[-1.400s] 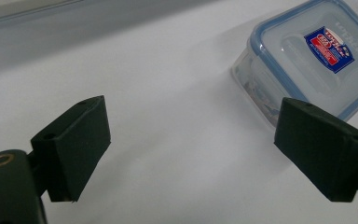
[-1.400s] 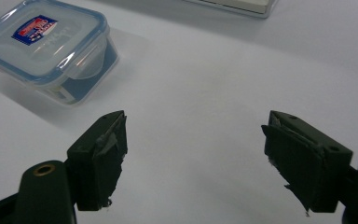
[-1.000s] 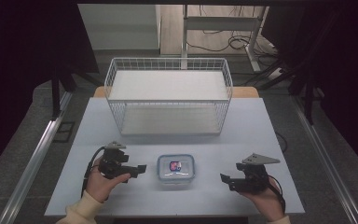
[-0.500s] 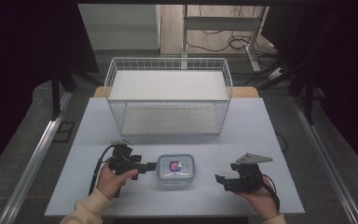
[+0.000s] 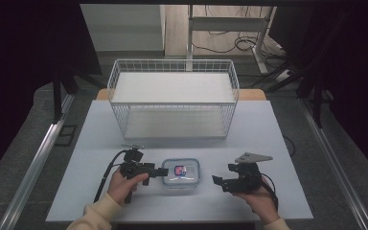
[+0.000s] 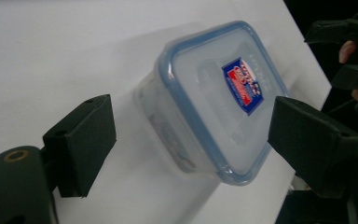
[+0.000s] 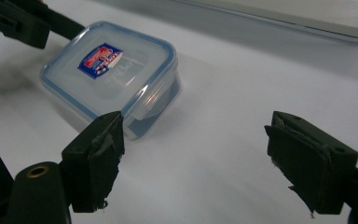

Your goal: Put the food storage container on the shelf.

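Plastic box: a clear lidded box (image 5: 181, 173) with a blue seal round the lid and a red-and-blue label on top sits flat on the worktop (image 5: 278, 124), near the front edge, between the two grippers.
Box lid: on, its side latch down in the right gripper view (image 7: 113, 73).
Left gripper: the left gripper (image 5: 162, 172) is held level, jaws pointing at the box's left side, tips just beside the box wall in the high view.
Left gripper state: jaws wide apart, having just been closing a little; in the left gripper view (image 6: 191, 135) the near end of the box lies between them, and the pads press on nothing.
Left hand: the left hand (image 5: 123, 183) grips the body from below, with a cream sleeve (image 5: 93, 215) at the bottom edge and a black cable (image 5: 106, 175) looping toward the person.
Right gripper: the right gripper (image 5: 216, 180) lies to the right of the box and apart from it, jaws pointing left toward it, with a grey three-cornered plate (image 5: 253, 157) on top.
Right gripper state: jaws spread wide, having just been opening, with bare worktop between them in the right gripper view (image 7: 193, 156); nothing held.
Right hand: the right hand (image 5: 258, 197) holds it from below.
Basket: a white wire basket (image 5: 172, 98) stands on the far half of the worktop, well apart from the box.
Worktop: pale grey-white.
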A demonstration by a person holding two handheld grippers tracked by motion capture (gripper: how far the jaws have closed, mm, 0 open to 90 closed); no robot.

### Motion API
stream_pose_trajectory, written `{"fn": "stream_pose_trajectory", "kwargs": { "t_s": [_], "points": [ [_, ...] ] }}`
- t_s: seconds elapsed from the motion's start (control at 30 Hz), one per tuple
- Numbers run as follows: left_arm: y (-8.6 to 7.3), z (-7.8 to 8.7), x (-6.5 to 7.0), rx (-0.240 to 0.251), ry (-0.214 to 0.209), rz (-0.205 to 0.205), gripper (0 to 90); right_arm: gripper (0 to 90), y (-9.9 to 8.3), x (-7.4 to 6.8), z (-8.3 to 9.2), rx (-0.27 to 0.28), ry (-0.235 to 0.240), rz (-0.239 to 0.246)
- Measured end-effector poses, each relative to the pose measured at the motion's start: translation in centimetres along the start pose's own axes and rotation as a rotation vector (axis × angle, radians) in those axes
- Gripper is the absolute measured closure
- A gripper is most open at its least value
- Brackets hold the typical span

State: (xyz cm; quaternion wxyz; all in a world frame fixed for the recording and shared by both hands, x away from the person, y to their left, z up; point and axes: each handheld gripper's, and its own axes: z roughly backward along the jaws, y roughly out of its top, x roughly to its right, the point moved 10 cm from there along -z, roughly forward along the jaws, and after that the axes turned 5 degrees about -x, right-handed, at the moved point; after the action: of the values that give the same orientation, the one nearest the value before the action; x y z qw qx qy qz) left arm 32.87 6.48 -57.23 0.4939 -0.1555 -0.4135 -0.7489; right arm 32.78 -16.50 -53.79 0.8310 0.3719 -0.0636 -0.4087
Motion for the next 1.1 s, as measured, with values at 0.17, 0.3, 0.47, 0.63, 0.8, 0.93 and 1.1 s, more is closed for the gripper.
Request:
{"fn": "stream_pose_trajectory", "kwargs": {
  "t_s": [0.17,0.3,0.47,0.63,0.8,0.93,1.1],
  "points": [
    [-0.3,-0.8,-0.2,-0.024,-0.005,0.012,15.1,19.2,-0.1,-0.1,-0.1,0.006,0.026,-0.041],
    [-0.3,-1.2,-0.1,-0.023,-0.023,0.028,16.3,18.9,0.3,-1.6,-1.6,-0.014,0.105,-0.077],
    [-0.4,-1.3,0.0,-0.037,-0.047,0.039,18.4,18.9,0.9,-2.9,-3.3,-0.044,0.178,-0.134],
    [-0.4,-1.1,0.0,-0.026,-0.059,0.051,18.8,18.3,1.1,-3.4,-5.2,-0.089,0.226,-0.207],
    [-0.7,-1.1,-0.7,-0.025,-0.047,0.07,22.0,18.5,1.4,-3.1,-6.8,-0.111,0.277,-0.297],
    [-0.8,-1.2,-0.3,-0.033,-0.065,0.06,22.2,20.7,1.3,-3.1,-7.5,-0.133,0.311,-0.33],
    [-0.9,-1.3,-0.3,-0.043,-0.087,0.068,25.9,25.5,1.3,-3.4,-7.6,-0.143,0.341,-0.334]
  ]
}}
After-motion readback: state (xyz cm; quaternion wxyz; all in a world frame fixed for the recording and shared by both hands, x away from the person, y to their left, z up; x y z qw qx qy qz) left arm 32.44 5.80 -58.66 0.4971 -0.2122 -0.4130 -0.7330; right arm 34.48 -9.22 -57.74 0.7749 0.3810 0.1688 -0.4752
